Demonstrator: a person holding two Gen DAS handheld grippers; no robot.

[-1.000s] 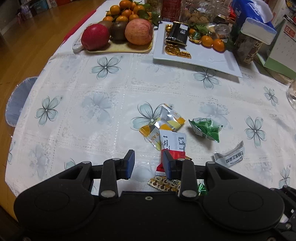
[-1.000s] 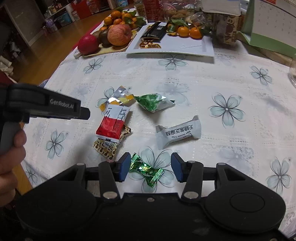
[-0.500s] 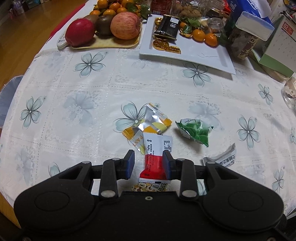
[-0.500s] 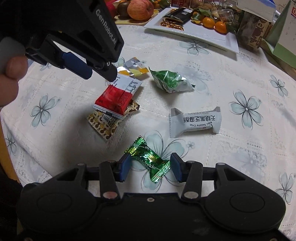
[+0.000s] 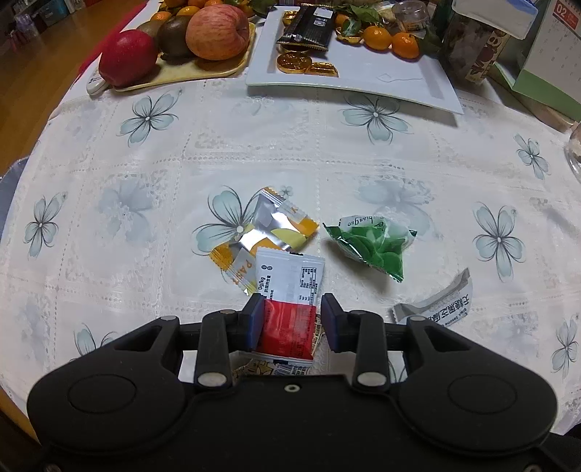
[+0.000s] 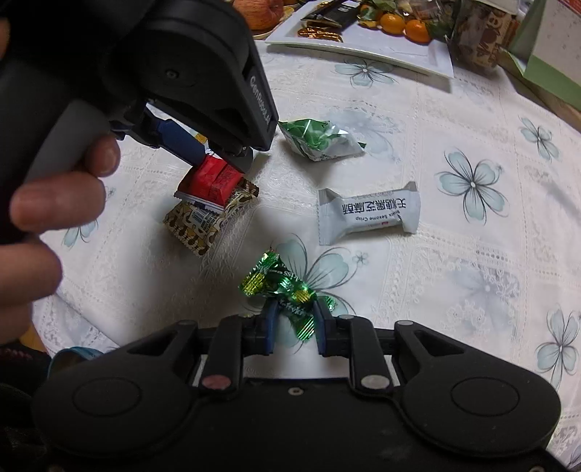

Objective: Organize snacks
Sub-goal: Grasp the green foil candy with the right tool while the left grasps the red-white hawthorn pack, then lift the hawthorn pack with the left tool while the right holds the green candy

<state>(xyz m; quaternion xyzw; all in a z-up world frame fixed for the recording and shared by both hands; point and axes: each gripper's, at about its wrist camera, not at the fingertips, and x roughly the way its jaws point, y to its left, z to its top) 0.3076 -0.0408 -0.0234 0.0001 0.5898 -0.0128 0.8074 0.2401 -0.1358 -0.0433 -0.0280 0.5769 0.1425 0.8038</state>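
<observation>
Snacks lie loose on the tabletop [image 5: 254, 152], and both grippers are now at them. The right gripper [image 6: 293, 326] has just closed: a second ago the green foil candy [image 6: 283, 290] lay between parted jaws, and now the pads are clamped on its lower twist, its upper end sticking out ahead of the fingertips. It appears to rest on the cloth, not yet lifted.

The left gripper [image 5: 290, 319] has come forward and down over the red-and-white pack [image 5: 288, 301]. A second ago the pack lay ahead of its right finger; now the red end sits between both pads. Its jaws have just been opening a little and stand apart, with a gap showing on the right side; in the right wrist view the fingers [image 6: 181, 141] straddle the pack's red end. No grip there yet, in my judgement.

Under that pack lies a brown patterned pack [image 6: 203, 221]. Beyond are an orange-and-silver pack [image 5: 265, 225], a green pouch [image 5: 374, 243] and a white sesame crisp [image 6: 368, 212], each apart from the others. The white tray [image 5: 399, 83] at the far edge already carries gold coins [image 5: 294, 61] and a dark bar [image 5: 308, 25].

Assessment: one candy secured, one pack bracketed, four pieces untouched. The left jaws need to close before any lift, and the pack beneath may drag along.
</observation>
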